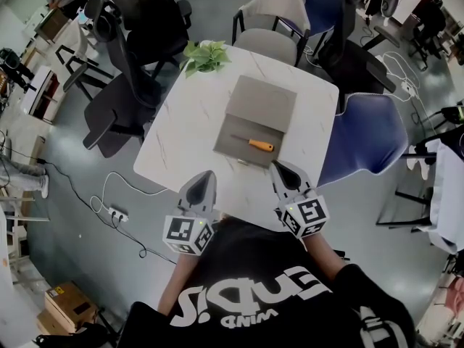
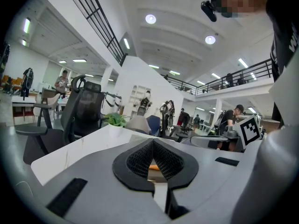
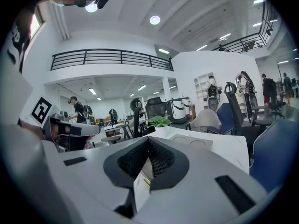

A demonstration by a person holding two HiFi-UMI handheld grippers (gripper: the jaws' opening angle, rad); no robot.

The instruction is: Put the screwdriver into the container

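– White marble counter (image 1: 181, 122) fills the middle of the frame, correct?
– Yes. A blue chair (image 1: 366, 133) stands at its right edge and black chairs (image 1: 138, 20) crowd the upper left.
– What about the container?
– The grey container (image 1: 264, 100) lies flat at the centre of the counter. It is open in two panels, one toward the top of the frame and one toward the bottom.
– Where are the two grippers?
– Both are low in the frame at the counter's bottom edge. The left gripper (image 1: 206, 176) sits lower left of the container, clear of it. The right gripper (image 1: 277, 165) has its tip just beside the container's lower right corner. I cannot tell whether it touches.
– And their jaws?
– Each gripper's own view shows the jaws clenched tip to tip, gripping nothing.
– Is there anything smaller?
– A green plant (image 1: 205, 55) stands at the counter's upper edge.
– And the screwdriver?
– The screwdriver (image 1: 255, 144) lies flat on the container's lower panel, with its orange handle to the right and its shaft to the left.
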